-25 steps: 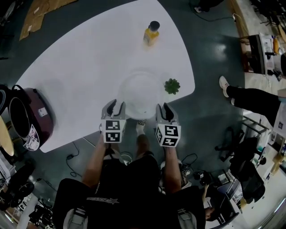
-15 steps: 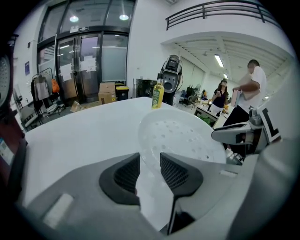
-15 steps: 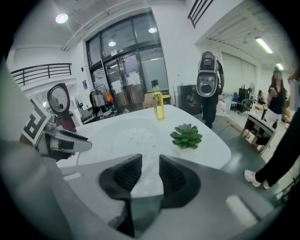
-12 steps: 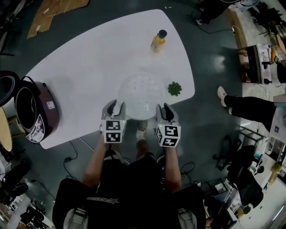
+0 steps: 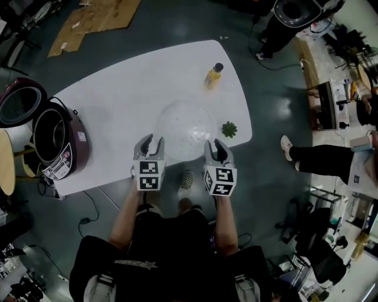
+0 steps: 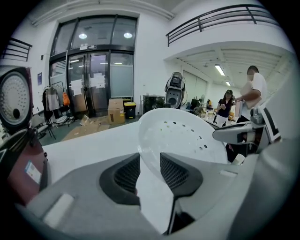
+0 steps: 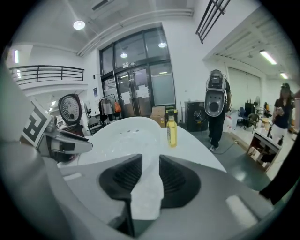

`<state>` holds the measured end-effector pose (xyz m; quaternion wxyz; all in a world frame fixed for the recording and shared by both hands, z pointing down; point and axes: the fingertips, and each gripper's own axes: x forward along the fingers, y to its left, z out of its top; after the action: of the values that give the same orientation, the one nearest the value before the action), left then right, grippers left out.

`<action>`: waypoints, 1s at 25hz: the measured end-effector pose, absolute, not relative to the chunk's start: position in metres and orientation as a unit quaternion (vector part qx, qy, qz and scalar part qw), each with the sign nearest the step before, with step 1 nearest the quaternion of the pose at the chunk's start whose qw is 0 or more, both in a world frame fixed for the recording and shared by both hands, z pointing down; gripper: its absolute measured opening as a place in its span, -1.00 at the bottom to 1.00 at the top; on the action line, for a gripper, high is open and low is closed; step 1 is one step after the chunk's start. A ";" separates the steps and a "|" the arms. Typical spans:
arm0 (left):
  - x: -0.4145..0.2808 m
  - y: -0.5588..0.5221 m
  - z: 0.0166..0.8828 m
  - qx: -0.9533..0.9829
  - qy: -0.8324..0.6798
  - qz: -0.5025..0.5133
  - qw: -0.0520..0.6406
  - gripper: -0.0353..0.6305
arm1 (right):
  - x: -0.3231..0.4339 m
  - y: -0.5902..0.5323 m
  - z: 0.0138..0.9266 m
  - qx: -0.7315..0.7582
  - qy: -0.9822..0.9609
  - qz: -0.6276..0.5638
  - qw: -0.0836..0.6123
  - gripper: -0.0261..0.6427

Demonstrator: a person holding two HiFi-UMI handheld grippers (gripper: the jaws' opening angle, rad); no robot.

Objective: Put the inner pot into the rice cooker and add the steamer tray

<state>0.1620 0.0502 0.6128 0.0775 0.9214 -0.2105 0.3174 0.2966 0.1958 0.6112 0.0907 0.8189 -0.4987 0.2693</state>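
Observation:
A white perforated steamer tray (image 5: 184,128) hangs above the white table (image 5: 118,100), held by its rim on both sides. My left gripper (image 5: 151,144) is shut on its left edge and my right gripper (image 5: 215,147) on its right edge. In the left gripper view the tray's rim (image 6: 154,154) runs between the ribbed pads (image 6: 174,172). The right gripper view shows the rim (image 7: 149,187) pinched the same way. The maroon rice cooker (image 5: 59,147) stands at the table's left end with its lid (image 5: 20,101) open and a round dark interior showing.
A yellow bottle (image 5: 214,75) stands near the table's far edge, and a small green plant (image 5: 229,128) sits right of the tray. Cardboard (image 5: 94,17) lies on the floor beyond. A person's legs (image 5: 313,156) are at the right, and another person (image 6: 253,93) stands in the background.
Both grippers have risen with the steamer tray, lifting it off the table. The head view has shifted, so the whole rice cooker and its open lid now show at the left.

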 end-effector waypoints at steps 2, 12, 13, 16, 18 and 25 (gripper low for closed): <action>0.158 0.044 0.597 0.923 -0.221 0.306 0.072 -0.47 | 0.295 0.188 0.597 0.817 -0.508 0.257 0.092 -0.60; 0.112 0.008 0.541 0.921 -0.285 0.259 0.062 -0.47 | 0.267 0.131 0.543 0.796 -0.564 0.201 0.092 -0.60; 0.105 0.003 0.537 0.919 -0.292 0.256 0.061 -0.47 | 0.262 0.124 0.539 0.793 -0.569 0.196 0.092 -0.60; 0.085 -0.008 0.527 0.915 -0.313 0.248 0.060 -0.47 | 0.247 0.107 0.529 0.783 -0.586 0.184 0.092 -0.60; 0.070 -0.016 0.522 0.912 -0.326 0.243 0.060 -0.47 | 0.235 0.094 0.524 0.777 -0.597 0.177 0.093 -0.60; 0.022 -0.047 0.499 0.896 -0.382 0.220 0.052 -0.47 | 0.198 0.043 0.501 0.743 -0.647 0.143 0.096 -0.60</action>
<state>0.0219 -0.0474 0.4994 0.0524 0.8961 -0.3822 0.2197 0.1982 0.0428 0.5010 0.0957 0.7432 -0.6466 0.1427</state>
